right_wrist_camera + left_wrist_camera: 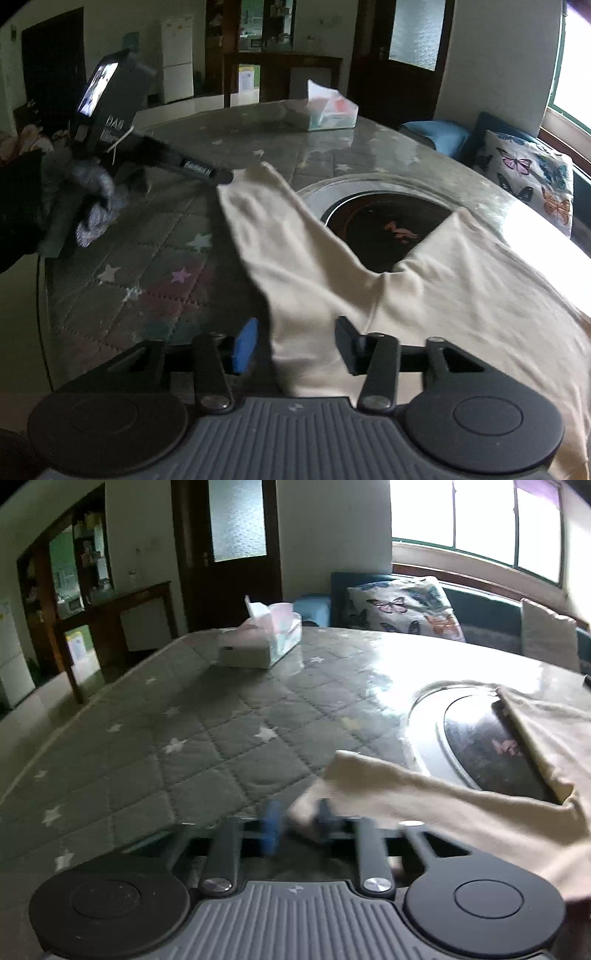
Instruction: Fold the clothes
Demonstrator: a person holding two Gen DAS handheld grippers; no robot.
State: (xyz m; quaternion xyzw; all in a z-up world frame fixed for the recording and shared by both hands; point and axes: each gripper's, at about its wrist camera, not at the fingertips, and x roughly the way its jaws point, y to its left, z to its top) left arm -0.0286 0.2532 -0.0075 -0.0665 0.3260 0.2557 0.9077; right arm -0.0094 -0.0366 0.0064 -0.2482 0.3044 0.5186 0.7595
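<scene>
Two claws are at work on one cream garment (436, 291), which lies spread over our round table (155, 738) with its quilted, star-printed cover under glass. The garment drapes across the dark round inset (373, 229) at the table's middle and reaches from there toward the near edge.

In the left wrist view, our left claw (295, 823) sits at six o'clock in the picture, its jaws drawn nearly together on the end of the garment's sleeve (369, 775). The blue pad (272, 823) and the dark finger (325, 816) are blurred, with a bunch of cream cloth pinched between them. From that pinch the sleeve runs off toward three o'clock, where the rest of the garment lies.

In the right wrist view, our right claw (295, 343) stands part open at six o'clock. A fold of the garment lies between its fingers, nearer the dark one at the right; the blue pad (245, 345) stands apart from the cloth, so we see no grip. The sleeve stretches away toward eleven o'clock, where the left claw's tip meets its far end.

At twelve o'clock on the table stands a tissue box (332, 110). A butterfly cushion (528, 177) rests beyond the table at two o'clock.
</scene>
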